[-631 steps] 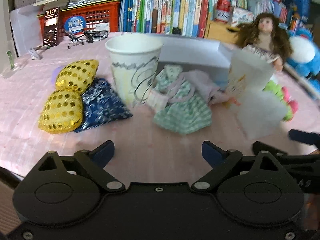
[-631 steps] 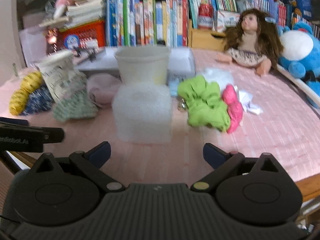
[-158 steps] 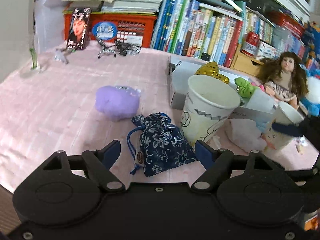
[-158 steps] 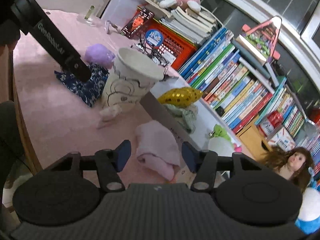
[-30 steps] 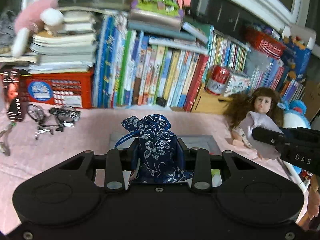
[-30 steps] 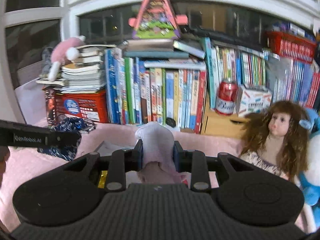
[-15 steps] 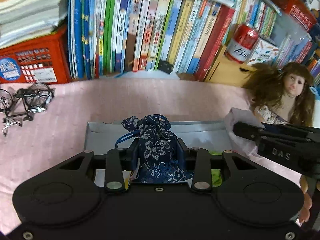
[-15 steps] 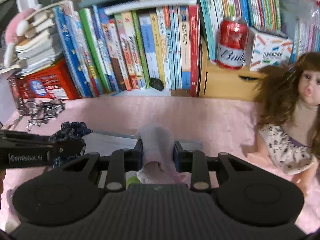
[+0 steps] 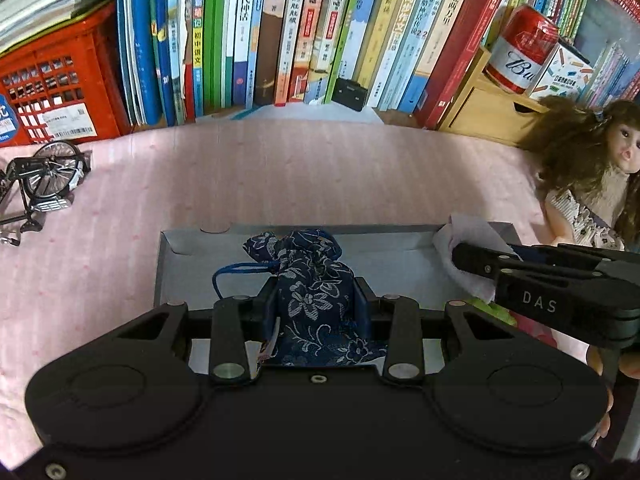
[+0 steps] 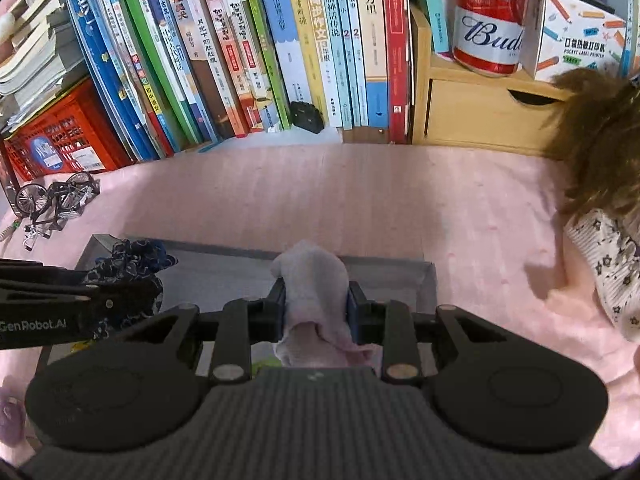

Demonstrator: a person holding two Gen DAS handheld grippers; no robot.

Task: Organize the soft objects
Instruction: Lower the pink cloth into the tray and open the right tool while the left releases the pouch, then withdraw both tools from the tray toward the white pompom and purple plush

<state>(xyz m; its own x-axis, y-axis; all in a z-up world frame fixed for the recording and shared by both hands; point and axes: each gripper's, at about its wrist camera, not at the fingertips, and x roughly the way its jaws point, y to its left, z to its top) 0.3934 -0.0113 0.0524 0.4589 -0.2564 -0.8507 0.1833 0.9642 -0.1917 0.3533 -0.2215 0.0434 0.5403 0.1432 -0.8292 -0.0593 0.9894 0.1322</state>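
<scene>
The left gripper [image 9: 316, 308] has its jaws clamped on a blue floral drawstring pouch [image 9: 312, 280], held above the left part of a grey tray [image 9: 400, 256] that lies on the pink-covered bench [image 9: 280, 176]. Beside it, the right gripper [image 10: 316, 308] has its jaws pinched on a pale pink cloth [image 10: 312, 280] over the tray's far right corner, near a doll [image 9: 592, 184].

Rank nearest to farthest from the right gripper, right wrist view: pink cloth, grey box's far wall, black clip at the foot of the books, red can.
1. pink cloth: clamped in the right gripper.
2. grey box far wall: just beyond the fingertips.
3. black clip: across the pink tablecloth, at the books' foot.
4. red can: upper right, on the wooden drawer unit.
</scene>
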